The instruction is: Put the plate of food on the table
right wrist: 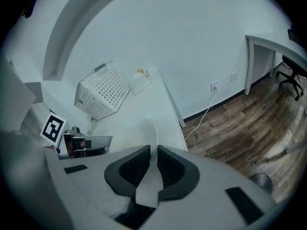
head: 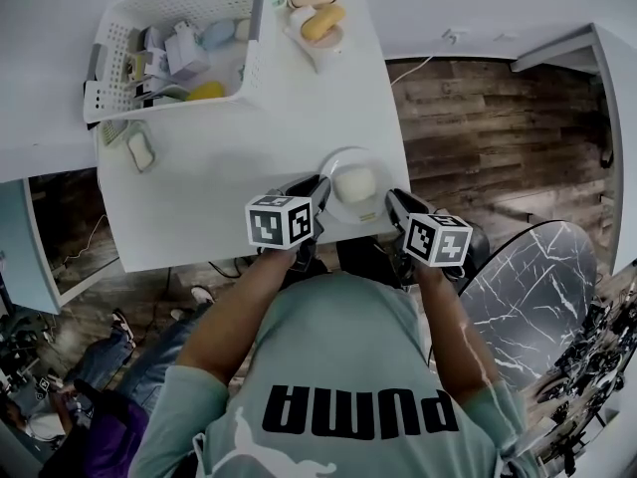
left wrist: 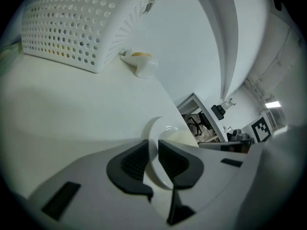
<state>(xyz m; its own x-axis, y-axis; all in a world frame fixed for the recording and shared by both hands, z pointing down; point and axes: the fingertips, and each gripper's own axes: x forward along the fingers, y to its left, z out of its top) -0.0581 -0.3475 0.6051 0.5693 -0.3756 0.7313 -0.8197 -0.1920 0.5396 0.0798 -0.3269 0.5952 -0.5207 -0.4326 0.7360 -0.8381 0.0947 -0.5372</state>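
Head view looks down; both gripper views closely share plate (left wrist: 163,128).

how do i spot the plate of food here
At the white table, go to the near edge, opposite the basket. The plate of food is round, holds a pale block, and is clamped by the left gripper and right gripper.
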